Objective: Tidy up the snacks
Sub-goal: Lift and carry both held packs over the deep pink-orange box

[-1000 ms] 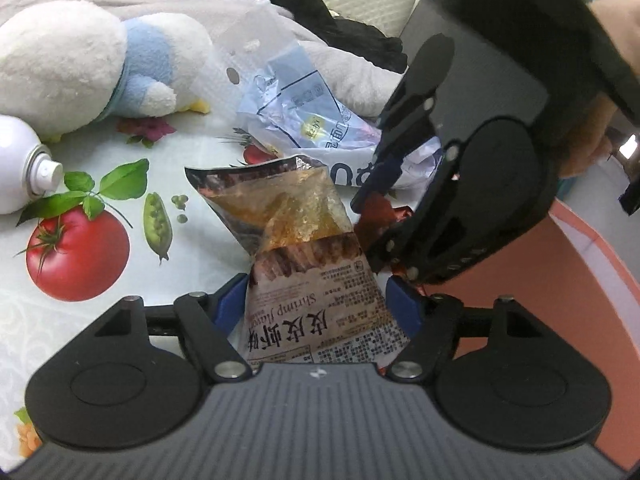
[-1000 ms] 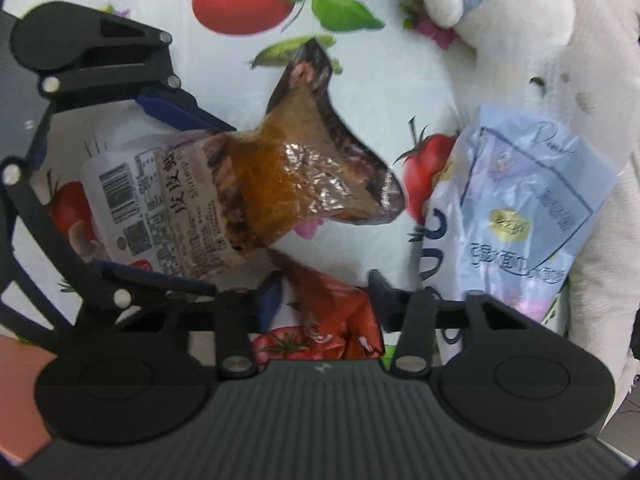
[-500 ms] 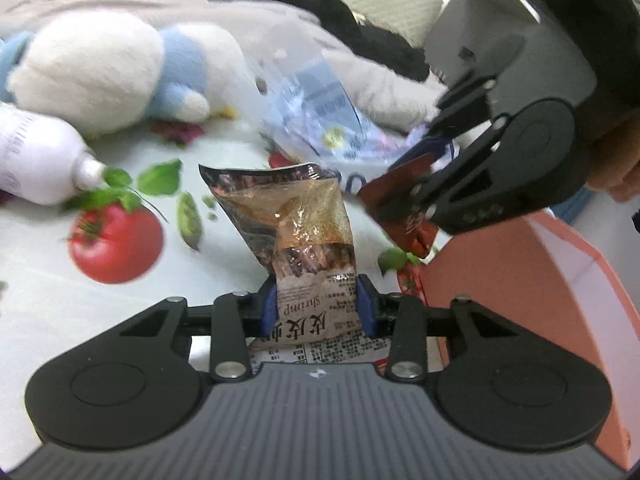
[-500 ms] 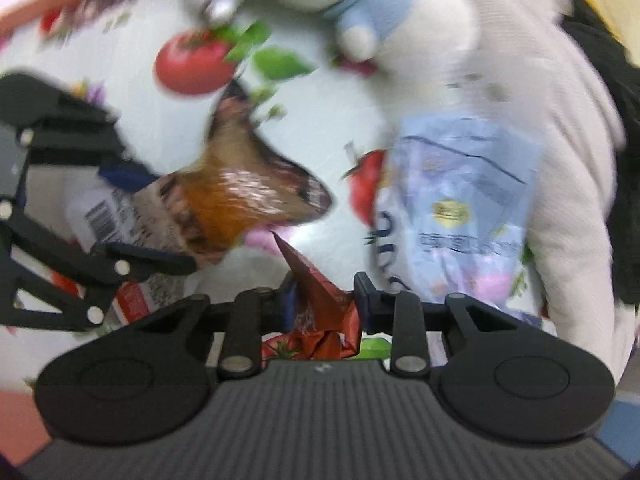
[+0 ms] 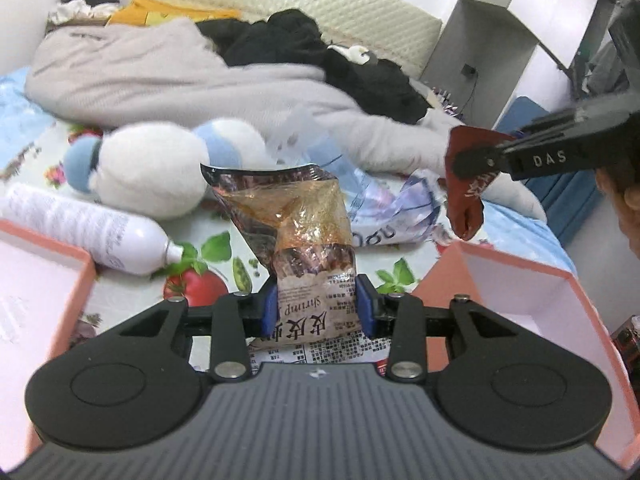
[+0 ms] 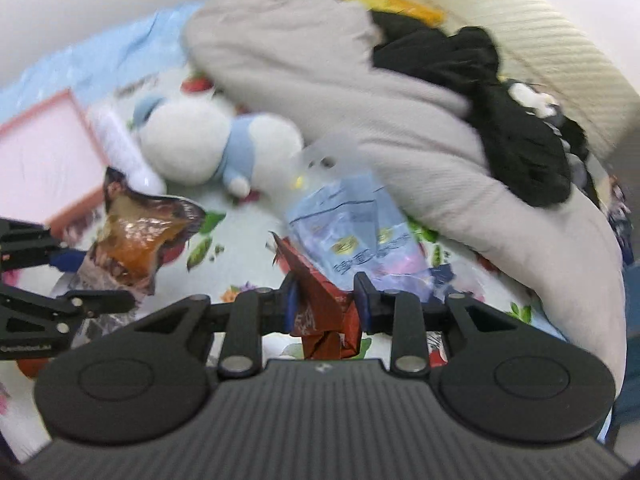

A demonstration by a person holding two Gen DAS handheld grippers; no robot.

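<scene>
Between my left tool's [image 5: 316, 314] clamped pads, the shrimp packet [image 5: 296, 236] stands upright, lengthwise forward; my right tool [image 6: 325, 307] pinches the red packet [image 6: 320, 304] beside pink boxes [image 5: 532, 300].

On the shrimp snack packet [image 5: 314, 280] clamped in your left gripper [image 5: 317, 310] you can read "Shrimp", seen upside down, above large Chinese characters and a block of fine print too small to make out. The right gripper's [image 5: 536, 160] arm carries the white letters "DAS". The blue-and-white snack bag [image 5: 384, 216] lying on the cloth shows dark characters that look like "0Q", though the crumpled film makes that uncertain. The white spray can [image 5: 92, 232] has grey print you cannot read.
</scene>
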